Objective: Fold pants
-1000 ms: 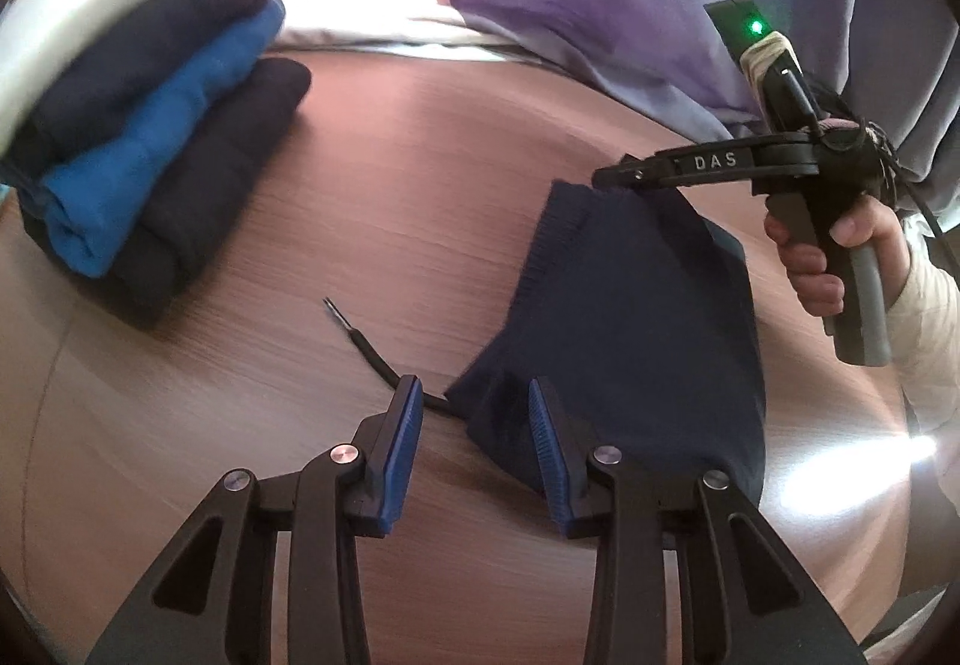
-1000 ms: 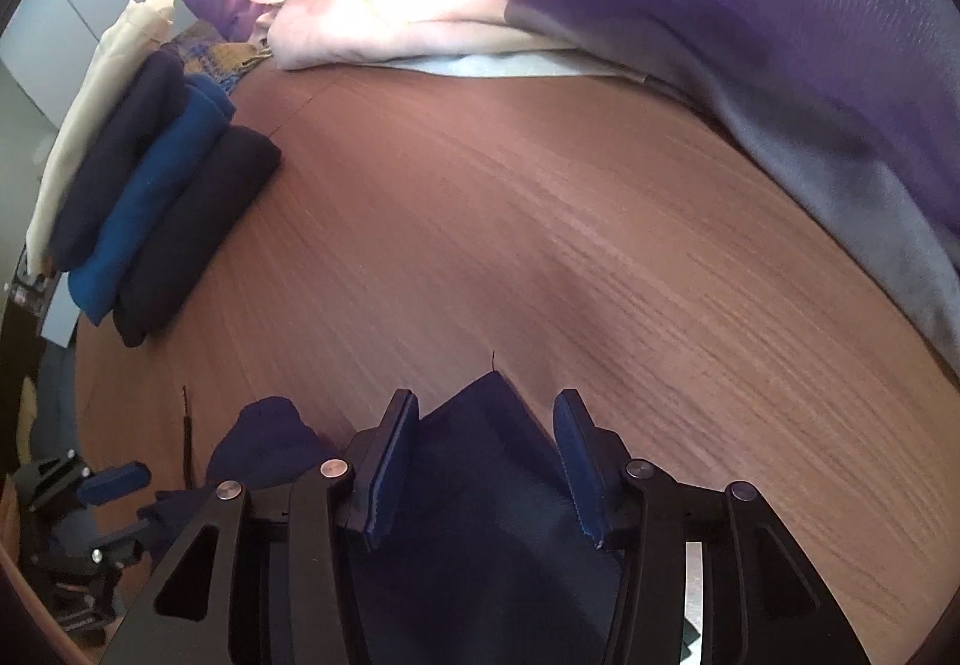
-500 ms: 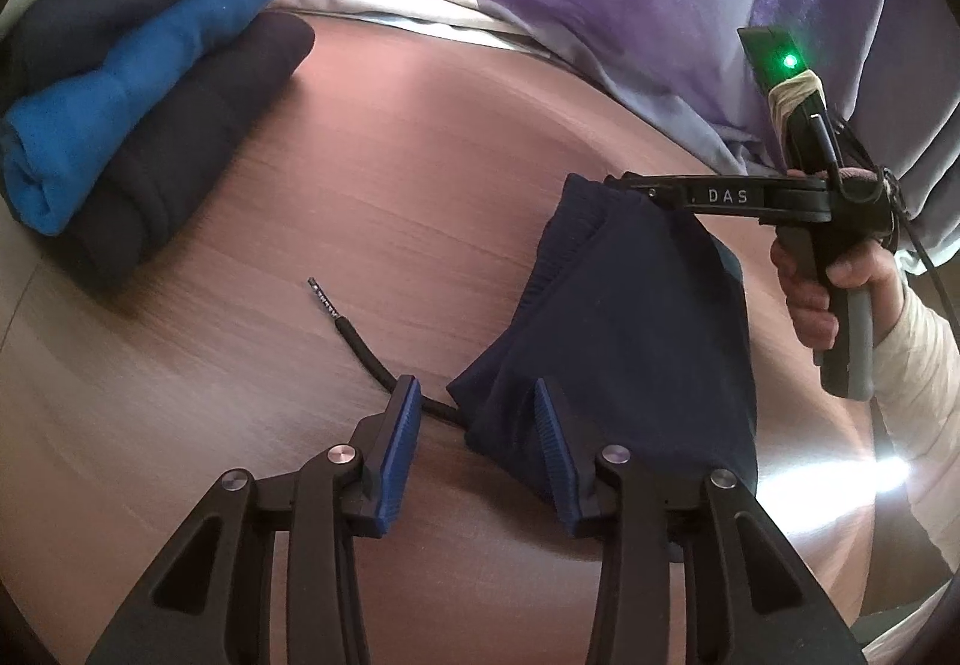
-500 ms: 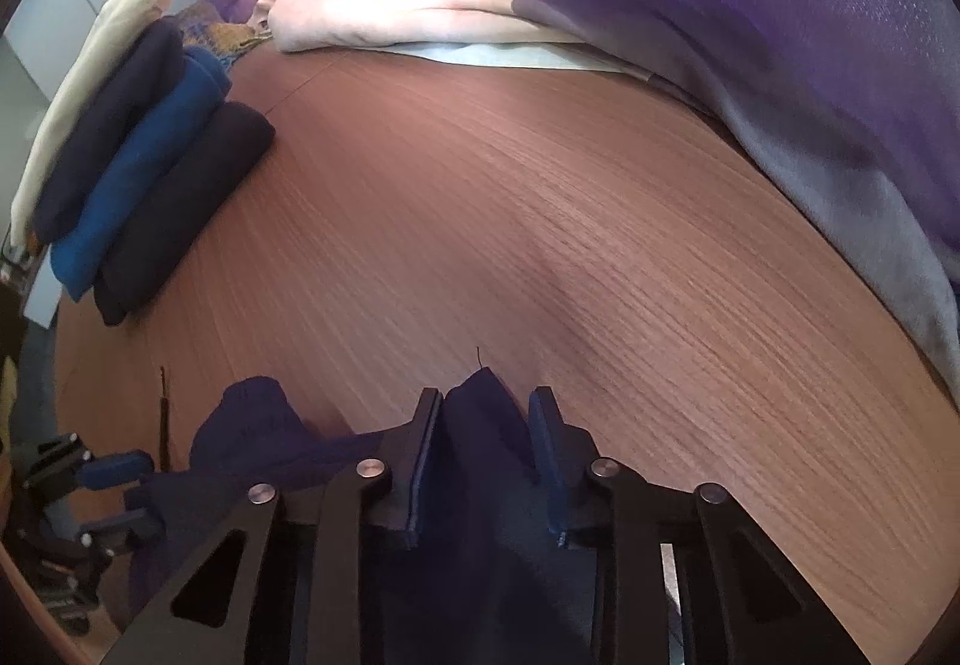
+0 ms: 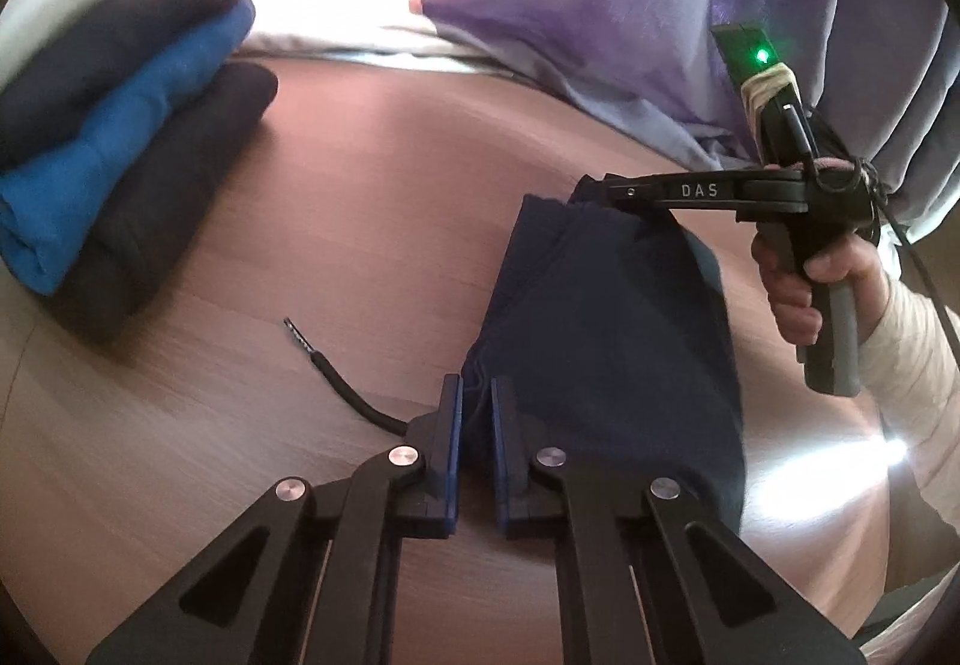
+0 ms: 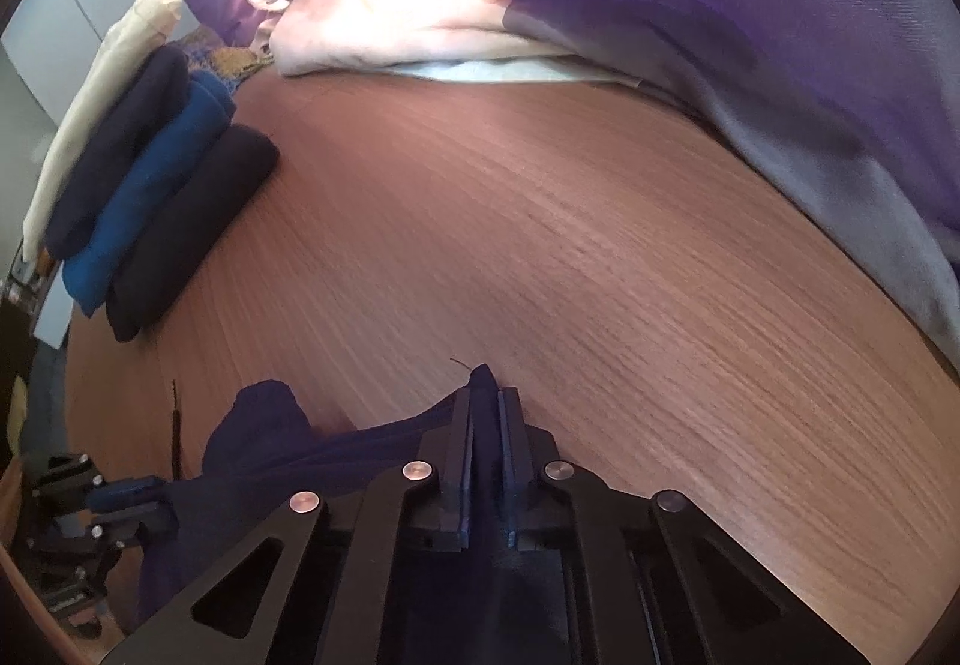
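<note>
Dark navy pants (image 5: 606, 317) lie bunched on the brown wooden table (image 5: 390, 173). My left gripper (image 5: 476, 383) is shut on their near corner, where a black drawstring (image 5: 336, 377) trails out to the left. At the far corner of the cloth my right gripper (image 5: 591, 185) is pinching the fabric, held by a hand (image 5: 798, 293) in a pale sleeve. In the right wrist view the right gripper (image 6: 485, 395) is shut on a peak of navy fabric (image 6: 480, 374), and the pants (image 6: 258, 425) stretch left toward the left gripper (image 6: 120, 497).
A stack of folded clothes (image 5: 120, 173), dark, blue and white, sits at the table's left; it also appears in the right wrist view (image 6: 162, 209). Purple-grey draped cloth (image 5: 600, 5) lines the far and right sides. Bare wood lies between stack and pants.
Both grippers have closed onto the pants: the left on the near corner by the drawstring, the right on the far corner. The fabric now stands pinched up between the right pads.
</note>
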The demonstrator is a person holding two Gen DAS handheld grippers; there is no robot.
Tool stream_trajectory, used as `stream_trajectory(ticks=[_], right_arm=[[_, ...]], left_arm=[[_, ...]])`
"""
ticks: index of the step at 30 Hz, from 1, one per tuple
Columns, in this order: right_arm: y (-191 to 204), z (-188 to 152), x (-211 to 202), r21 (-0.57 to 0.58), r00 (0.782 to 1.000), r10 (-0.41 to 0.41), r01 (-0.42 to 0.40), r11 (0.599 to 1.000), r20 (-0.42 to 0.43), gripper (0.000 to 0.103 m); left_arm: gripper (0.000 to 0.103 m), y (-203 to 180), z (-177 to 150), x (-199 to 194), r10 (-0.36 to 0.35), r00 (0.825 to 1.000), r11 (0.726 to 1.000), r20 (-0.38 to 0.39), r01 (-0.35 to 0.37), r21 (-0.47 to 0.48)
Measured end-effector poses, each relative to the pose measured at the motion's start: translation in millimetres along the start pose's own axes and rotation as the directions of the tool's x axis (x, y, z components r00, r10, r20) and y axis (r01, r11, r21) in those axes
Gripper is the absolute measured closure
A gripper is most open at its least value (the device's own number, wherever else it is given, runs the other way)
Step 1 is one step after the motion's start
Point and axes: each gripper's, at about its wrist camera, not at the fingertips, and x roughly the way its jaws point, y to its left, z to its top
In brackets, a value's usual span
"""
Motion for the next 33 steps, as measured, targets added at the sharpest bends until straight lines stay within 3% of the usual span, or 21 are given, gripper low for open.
stream_trajectory(ticks=[6,10,14,17,19,24,33], right_arm=[[4,-1,-37,0.009,0.993,-0.040,0.040,0.999,0.114,0.095],[17,-2,-69,-0.019,0.978,-0.060,0.065,0.998,0.200,0.095],[29,1,-95,-0.054,0.958,-0.049,0.066,0.996,0.282,0.095],[39,4,-106,-0.086,0.944,-0.020,0.051,0.995,0.328,0.095],[48,6,-105,-0.115,0.939,0.004,0.038,0.993,0.343,0.095],[67,10,-92,-0.164,0.940,0.050,0.007,0.986,0.338,0.095],[74,21,-24,-0.178,0.983,0.052,-0.020,0.984,0.175,0.092]], left_arm=[[0.093,-15,1,-32,-0.038,0.998,0.999,0.046,0.037,0.036],[0.093,-28,-4,-55,-0.110,0.993,0.993,0.053,0.107,0.043],[0.093,-44,-10,-75,-0.128,0.989,0.990,0.078,0.123,0.064],[0.093,-46,-16,-86,-0.103,0.991,0.994,0.090,0.098,0.052],[0.093,-41,-19,-89,-0.039,0.994,0.999,0.100,0.036,0.032],[0.093,-23,-28,-80,0.070,0.995,0.997,0.076,-0.069,-0.018],[0.091,4,-41,-46,0.103,0.994,0.992,-0.026,-0.105,-0.067]])
